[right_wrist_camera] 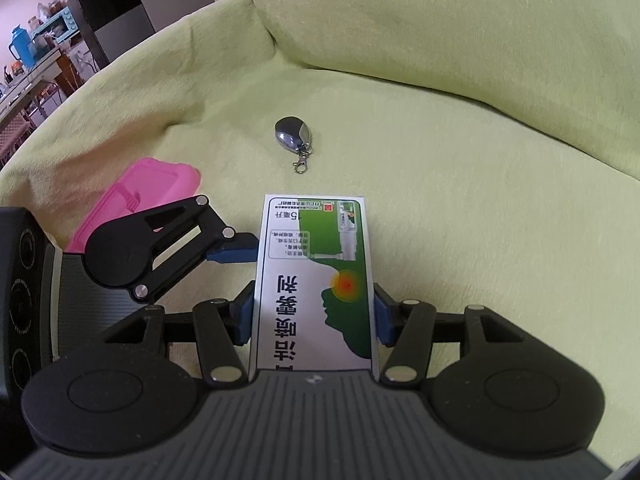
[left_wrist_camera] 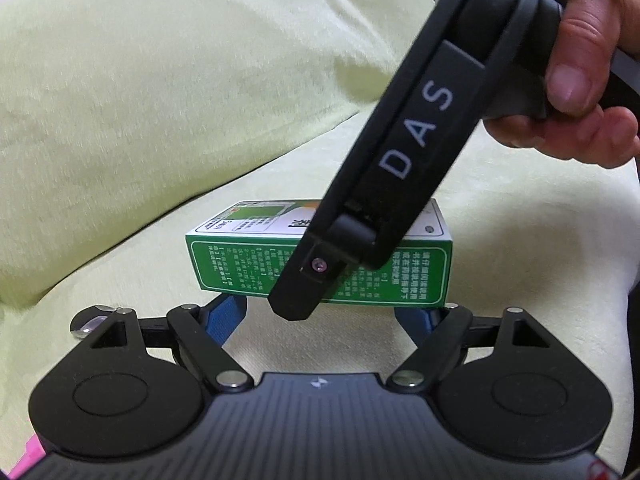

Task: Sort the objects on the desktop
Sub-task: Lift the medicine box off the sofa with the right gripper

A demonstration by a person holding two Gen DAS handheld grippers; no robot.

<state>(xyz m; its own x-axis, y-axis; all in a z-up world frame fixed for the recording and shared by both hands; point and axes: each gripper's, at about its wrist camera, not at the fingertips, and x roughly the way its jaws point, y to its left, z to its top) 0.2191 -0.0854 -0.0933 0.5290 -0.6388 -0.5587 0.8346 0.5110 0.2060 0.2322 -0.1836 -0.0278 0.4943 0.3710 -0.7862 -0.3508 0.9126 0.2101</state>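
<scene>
A green-and-white medicine box (right_wrist_camera: 316, 280) lies lengthwise between the blue fingers of my right gripper (right_wrist_camera: 314, 320), which press on its two long sides. In the left wrist view the same box (left_wrist_camera: 404, 268) shows its green side panel just beyond my left gripper (left_wrist_camera: 320, 318). That gripper's fingers (left_wrist_camera: 226, 316) are spread wide with nothing between them. One left finger (right_wrist_camera: 236, 250) touches the box's left side. The right gripper's black body (left_wrist_camera: 400, 160), held by a hand (left_wrist_camera: 580, 68), crosses in front of the box.
Everything rests on a yellow-green sofa seat (right_wrist_camera: 480, 220) with a back cushion (right_wrist_camera: 440, 20) behind. A silver key fob (right_wrist_camera: 293, 136) lies beyond the box. A pink case (right_wrist_camera: 136, 196) sits at the left by the left gripper. Kitchen furniture (right_wrist_camera: 108, 8) stands far left.
</scene>
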